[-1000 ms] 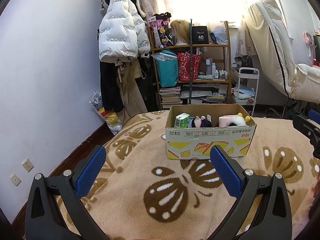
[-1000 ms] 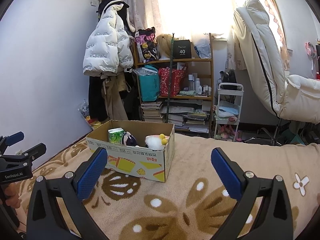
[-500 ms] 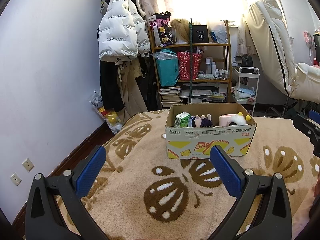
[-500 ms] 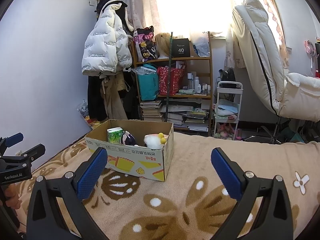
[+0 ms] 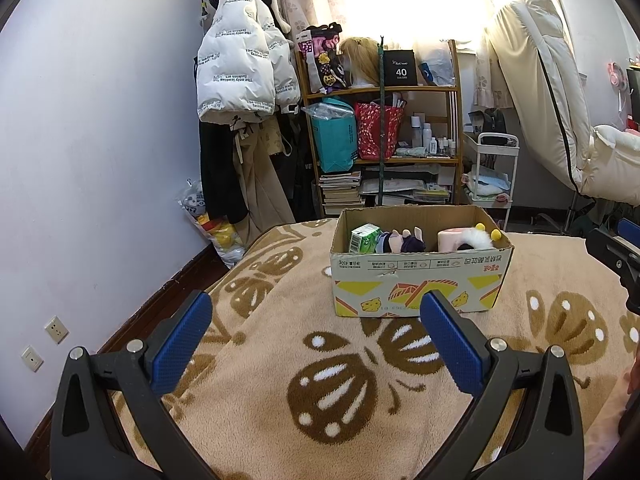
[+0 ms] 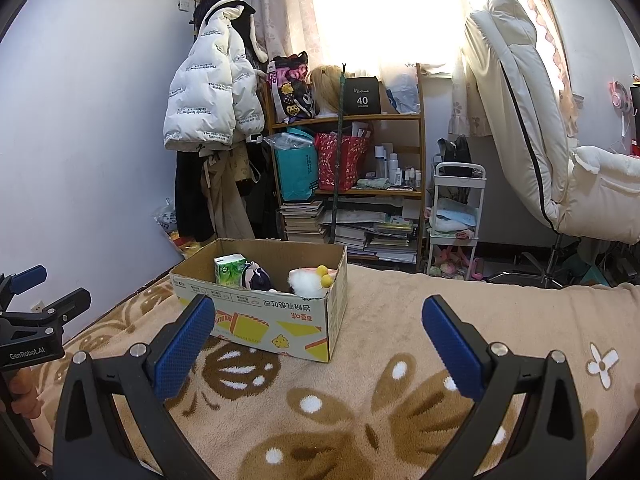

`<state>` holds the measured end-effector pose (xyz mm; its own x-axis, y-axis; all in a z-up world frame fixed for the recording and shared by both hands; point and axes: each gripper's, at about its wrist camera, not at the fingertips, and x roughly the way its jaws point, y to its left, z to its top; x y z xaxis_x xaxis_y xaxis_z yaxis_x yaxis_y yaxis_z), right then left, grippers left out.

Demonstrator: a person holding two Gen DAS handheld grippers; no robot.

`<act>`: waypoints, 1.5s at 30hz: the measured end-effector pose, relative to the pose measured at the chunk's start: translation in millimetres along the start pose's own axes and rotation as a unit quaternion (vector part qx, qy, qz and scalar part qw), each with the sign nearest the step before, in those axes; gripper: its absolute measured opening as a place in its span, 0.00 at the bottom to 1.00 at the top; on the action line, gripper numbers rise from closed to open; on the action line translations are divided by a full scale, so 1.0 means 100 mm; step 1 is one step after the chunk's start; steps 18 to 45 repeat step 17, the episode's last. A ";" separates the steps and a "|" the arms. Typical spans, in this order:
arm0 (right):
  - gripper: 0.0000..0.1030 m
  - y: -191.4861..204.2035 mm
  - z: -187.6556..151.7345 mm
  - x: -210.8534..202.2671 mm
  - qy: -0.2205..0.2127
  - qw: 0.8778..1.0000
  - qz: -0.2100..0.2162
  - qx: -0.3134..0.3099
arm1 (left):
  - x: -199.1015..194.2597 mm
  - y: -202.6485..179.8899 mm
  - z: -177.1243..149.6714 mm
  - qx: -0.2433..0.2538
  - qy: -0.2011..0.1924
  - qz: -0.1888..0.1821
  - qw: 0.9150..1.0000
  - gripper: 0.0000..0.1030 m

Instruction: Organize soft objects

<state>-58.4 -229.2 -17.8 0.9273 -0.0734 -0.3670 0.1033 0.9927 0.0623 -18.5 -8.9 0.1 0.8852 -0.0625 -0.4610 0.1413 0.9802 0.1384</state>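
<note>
Only the cardboard box (image 5: 420, 276) interrupts the open blanket (image 5: 280, 360) ahead.

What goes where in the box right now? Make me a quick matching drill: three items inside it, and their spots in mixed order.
Seen from the left wrist camera, in the cardboard box:

1. green tissue pack
2. dark-haired doll
3. white fluffy toy with yellow pompoms

a. right end
b. left end
c. between the other two

Pairs: 1-b, 2-c, 3-a
</note>
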 end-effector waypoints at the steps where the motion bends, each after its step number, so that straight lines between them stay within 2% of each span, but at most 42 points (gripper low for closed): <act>1: 1.00 0.00 0.01 0.00 -0.001 1.000 0.000 0.000 | 0.00 -0.01 0.00 0.000 0.000 0.000 1.000 0.99; 45: 1.00 0.00 0.01 0.00 0.001 1.000 0.001 0.001 | 0.00 0.00 0.01 0.001 0.000 -0.001 1.000 0.99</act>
